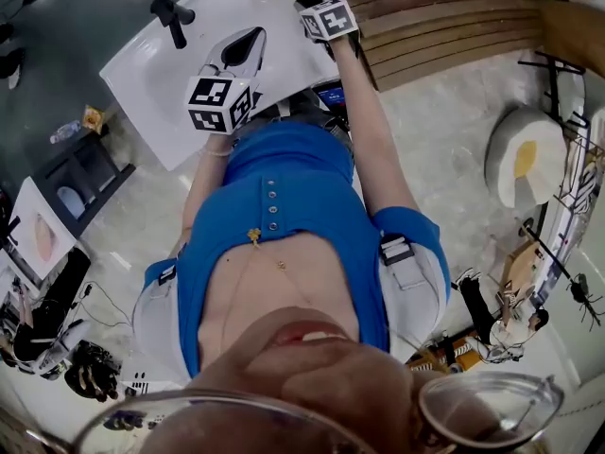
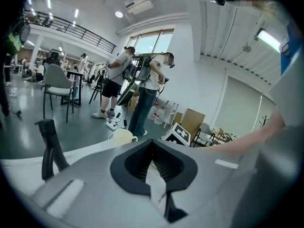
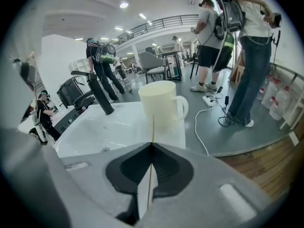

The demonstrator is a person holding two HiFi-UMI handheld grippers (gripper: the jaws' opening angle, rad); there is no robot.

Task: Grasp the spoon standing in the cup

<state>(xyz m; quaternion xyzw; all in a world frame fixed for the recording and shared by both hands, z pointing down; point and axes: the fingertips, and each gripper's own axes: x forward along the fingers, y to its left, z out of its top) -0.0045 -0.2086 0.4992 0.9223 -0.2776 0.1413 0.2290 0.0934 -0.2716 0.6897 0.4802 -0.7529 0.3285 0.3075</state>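
A cream cup [image 3: 161, 103] stands on the flat rim of a white sink [image 3: 109, 127], just beyond my right gripper [image 3: 152, 146]. That gripper is shut on a thin pale strip, the spoon [image 3: 152, 132] seen edge-on, whose tip rises in front of the cup. No spoon shows inside the cup. In the left gripper view the cup [image 2: 122, 137] lies past my left gripper [image 2: 152, 144], which is shut on nothing. The head view has the left gripper [image 1: 248, 43] over the sink [image 1: 161, 74]; only the right gripper's marker cube [image 1: 329, 17] shows there.
A black faucet [image 3: 97, 96] stands on the sink left of the cup. People with backpacks [image 3: 247, 46] stand on the grey floor behind, near a white cable [image 3: 209, 113]. Wooden decking [image 1: 444, 26] lies right of the sink. Chairs [image 2: 57, 84] stand far off.
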